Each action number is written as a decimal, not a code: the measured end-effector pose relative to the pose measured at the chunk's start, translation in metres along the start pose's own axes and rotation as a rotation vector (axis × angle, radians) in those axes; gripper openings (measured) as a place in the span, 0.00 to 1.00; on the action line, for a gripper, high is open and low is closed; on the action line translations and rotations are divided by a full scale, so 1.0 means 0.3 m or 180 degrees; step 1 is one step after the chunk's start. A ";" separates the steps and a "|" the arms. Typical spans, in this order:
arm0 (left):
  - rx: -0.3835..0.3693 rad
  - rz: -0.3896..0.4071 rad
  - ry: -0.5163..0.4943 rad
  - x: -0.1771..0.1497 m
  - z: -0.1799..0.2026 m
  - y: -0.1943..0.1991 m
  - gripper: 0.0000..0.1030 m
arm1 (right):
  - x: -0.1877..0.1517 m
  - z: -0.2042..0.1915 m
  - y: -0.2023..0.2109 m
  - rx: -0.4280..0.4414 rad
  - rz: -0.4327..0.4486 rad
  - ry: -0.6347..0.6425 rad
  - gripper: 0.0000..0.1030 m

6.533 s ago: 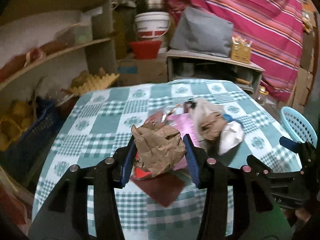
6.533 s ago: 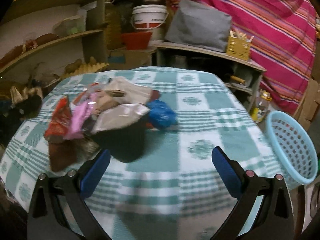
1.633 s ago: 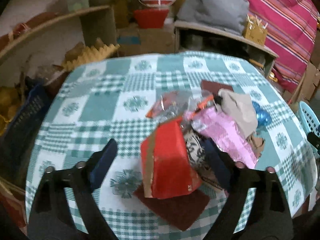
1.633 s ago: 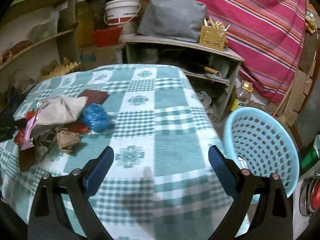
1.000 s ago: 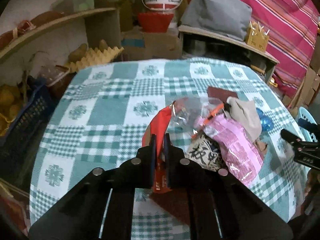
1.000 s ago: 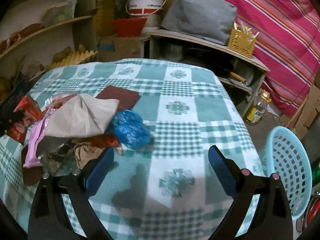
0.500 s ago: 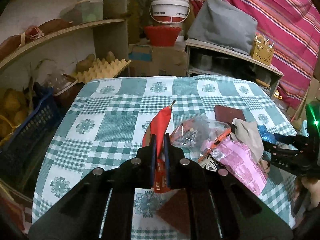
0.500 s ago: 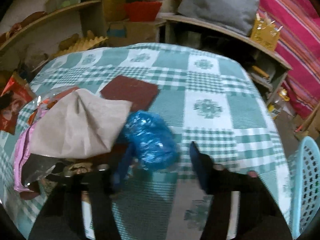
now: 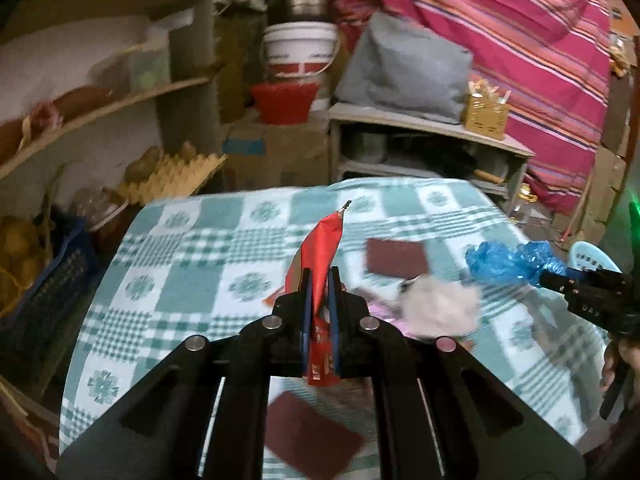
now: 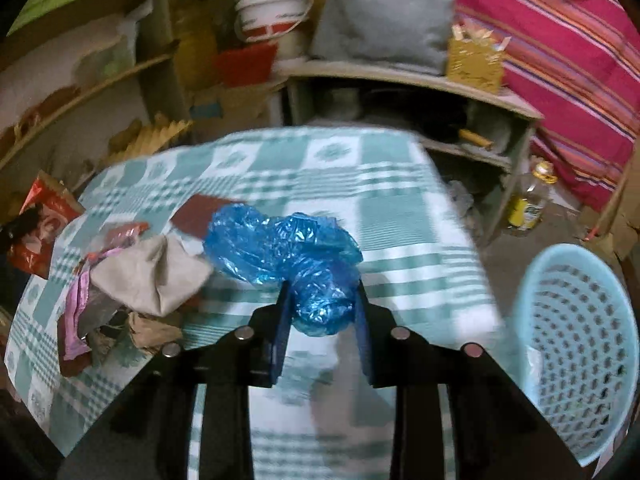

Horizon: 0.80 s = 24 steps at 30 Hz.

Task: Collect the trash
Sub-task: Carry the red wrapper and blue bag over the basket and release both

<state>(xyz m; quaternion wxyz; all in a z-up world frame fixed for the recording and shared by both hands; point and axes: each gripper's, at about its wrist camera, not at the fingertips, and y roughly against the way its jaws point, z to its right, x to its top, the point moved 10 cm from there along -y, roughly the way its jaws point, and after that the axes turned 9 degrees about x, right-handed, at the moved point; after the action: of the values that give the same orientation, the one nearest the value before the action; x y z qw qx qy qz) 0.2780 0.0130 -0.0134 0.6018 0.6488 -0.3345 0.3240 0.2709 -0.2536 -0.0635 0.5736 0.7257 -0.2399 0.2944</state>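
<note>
While my right gripper [image 10: 320,300] has just been closing, its jaws now pinch a crumpled blue bag [image 10: 284,248], which bulges out ahead of the fingertips and hangs above the table [image 10: 392,208], clear of the cloth. I note my left gripper [image 9: 320,296] nearly closed on a flat red wrapper [image 9: 322,256], held upright, its tip rising past the fingers [image 9: 306,300]. Remaining trash [image 10: 148,276] lies heaped on the table's left side: beige paper, pink foil, brown scraps. A pale blue basket [image 10: 580,344] stands off the table's right edge.
</note>
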 end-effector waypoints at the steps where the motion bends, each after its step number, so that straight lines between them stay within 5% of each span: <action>1: -0.0035 0.0024 -0.0016 0.012 0.029 0.012 0.06 | 0.004 0.026 0.028 -0.0026 0.0043 -0.0022 0.29; 16: -0.0760 0.0221 -0.0484 0.081 0.706 0.141 0.06 | -0.044 0.515 0.446 -0.0591 0.0504 -0.0401 0.29; 24: -0.1167 0.0213 -0.0773 0.034 1.082 0.173 0.06 | -0.127 0.776 0.536 -0.0878 0.0499 -0.0699 0.29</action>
<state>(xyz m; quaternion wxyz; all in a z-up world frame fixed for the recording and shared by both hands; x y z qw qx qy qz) 0.2469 -0.3140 0.0028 0.6539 0.5514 -0.4791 0.1971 0.1689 -0.5165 -0.0185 0.6133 0.6471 -0.3948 0.2216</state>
